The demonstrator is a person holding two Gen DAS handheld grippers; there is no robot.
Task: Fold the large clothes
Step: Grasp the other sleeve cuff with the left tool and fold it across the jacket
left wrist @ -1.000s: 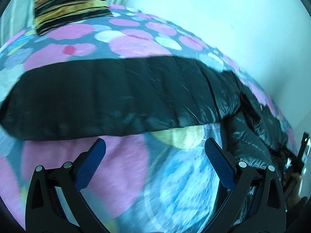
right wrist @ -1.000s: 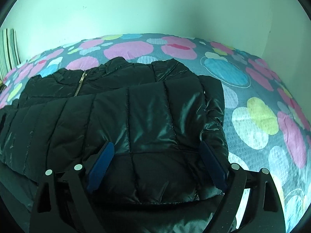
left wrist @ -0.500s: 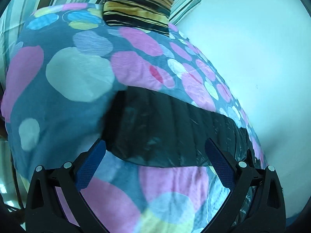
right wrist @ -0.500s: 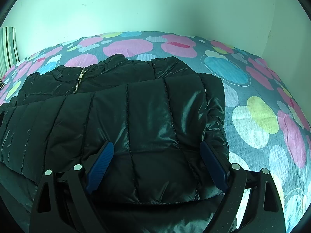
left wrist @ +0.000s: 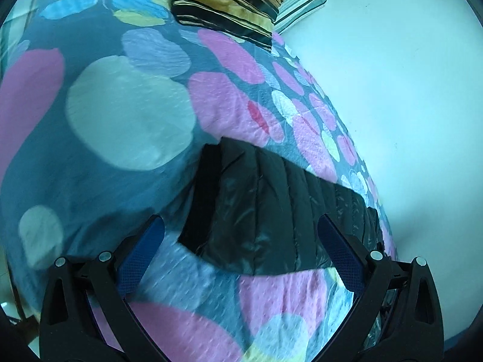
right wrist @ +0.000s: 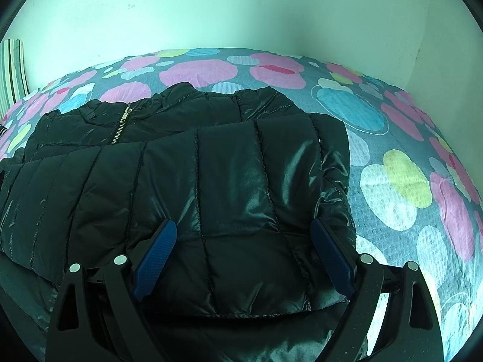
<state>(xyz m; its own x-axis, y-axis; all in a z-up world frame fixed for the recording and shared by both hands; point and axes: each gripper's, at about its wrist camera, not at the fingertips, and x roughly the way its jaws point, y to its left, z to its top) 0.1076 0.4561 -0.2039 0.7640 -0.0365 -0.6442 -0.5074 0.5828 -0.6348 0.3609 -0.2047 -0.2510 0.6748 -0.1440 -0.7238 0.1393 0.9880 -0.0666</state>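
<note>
A black quilted puffer jacket (right wrist: 211, 187) lies flat on the bed, zipper (right wrist: 122, 123) up, with a sleeve folded across its front. My right gripper (right wrist: 243, 241) is open and empty, hovering just above the folded sleeve near its shoulder end. In the left wrist view the end of the sleeve (left wrist: 265, 211) lies on the bedspread. My left gripper (left wrist: 240, 241) is open and empty, its blue pads either side of the sleeve's cuff end, slightly above it.
The bed has a grey spread with pink, blue and yellow circles (right wrist: 407, 181). A striped black and yellow pillow (left wrist: 232, 3) lies at the head. A pale wall (left wrist: 392, 90) runs along the bed's far side. The bed's edge drops at the left (left wrist: 12, 241).
My left gripper has swung left along the sleeve towards its cuff end, which now lies between the pads. The right gripper has barely moved, easing back slightly.
</note>
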